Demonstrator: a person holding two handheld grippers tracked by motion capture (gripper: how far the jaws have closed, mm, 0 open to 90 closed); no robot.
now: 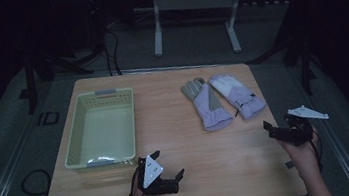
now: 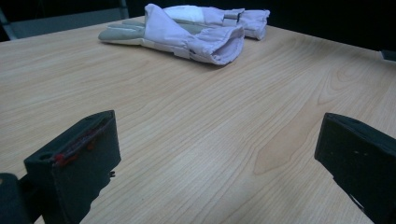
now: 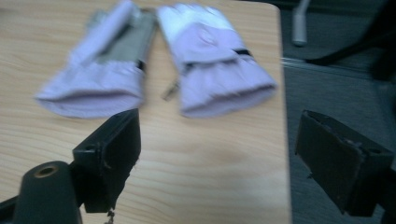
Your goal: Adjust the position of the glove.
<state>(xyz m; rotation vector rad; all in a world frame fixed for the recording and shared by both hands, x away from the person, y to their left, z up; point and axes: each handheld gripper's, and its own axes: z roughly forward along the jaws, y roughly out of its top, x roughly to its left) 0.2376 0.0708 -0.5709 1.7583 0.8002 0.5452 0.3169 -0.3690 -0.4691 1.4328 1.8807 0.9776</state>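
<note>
The two lilac gloves (image 1: 223,101) are lying side by side on the far right part of the bench (image 1: 178,143), cuffs toward you and fingertips pointing away and a little to the left, so each long axis is running roughly away from your seat. The right glove (image 1: 239,96) is sitting nearest the bench's right edge, back up, with a dark strap across the wrist; the left glove (image 1: 204,105) is touching or almost touching it and is showing a grey palm. Both look soft and padded, with wide open cuffs that should be easy to pinch.

Your right gripper (image 1: 278,130) is hovering at the right edge of the bench, near the cuff of the right glove, and its fingers (image 3: 112,158) are standing wide apart with nothing between them; in the right gripper view both cuffs are lying just ahead of it. Your left gripper (image 1: 166,165) is waiting near the front edge, well apart from the gloves, its fingers (image 2: 74,165) also spread and empty, with the gloves lying off at the far end in its view.

The pale green basket (image 1: 105,162) is standing at the left of the bench, just beyond your left gripper, and looks empty. Judging from this, your right hand is the nearer one for the first pick.
</note>
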